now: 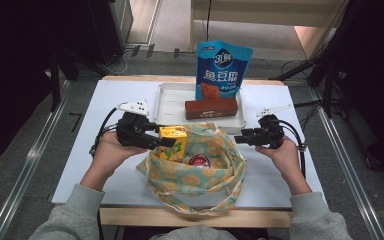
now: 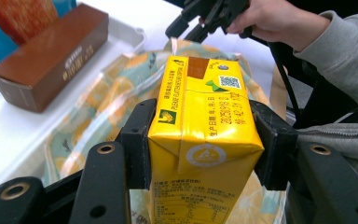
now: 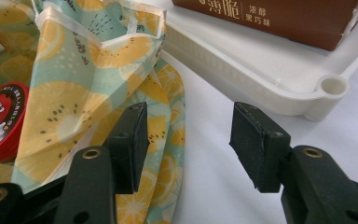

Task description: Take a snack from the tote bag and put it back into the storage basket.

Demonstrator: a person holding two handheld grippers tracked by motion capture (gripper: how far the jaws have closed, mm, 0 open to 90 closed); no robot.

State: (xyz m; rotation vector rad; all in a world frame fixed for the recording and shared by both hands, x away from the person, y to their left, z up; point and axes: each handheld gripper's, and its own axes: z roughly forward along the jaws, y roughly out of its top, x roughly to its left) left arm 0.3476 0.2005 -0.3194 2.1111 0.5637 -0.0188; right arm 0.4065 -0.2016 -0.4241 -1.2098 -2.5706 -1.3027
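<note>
Left claw: clamped on the yellow drink carton, pads pressing both long sides, seen plainly in the left gripper view. Carton sits over the left rim of the lemon-print cloth bag; its lower end is cut off by the frame edge in the left gripper view, so can't tell if it's touching the bag. Print on the carton too small to read.

Bag: open on the desk, middle front. Inside, a red round lid or tin, partly hidden by cloth folds; can't tell what it is. Rest of the bag's inside is hidden.

White tray behind the bag: holds a brown box lying flat, and a blue snack pouch standing at the tray's back edge. Pouch bottom hidden behind the box.

Right claw: jaws wide, nothing between them, at the bag's right edge. In the right gripper view one pad is in front of the cloth; contact unclear.
</note>
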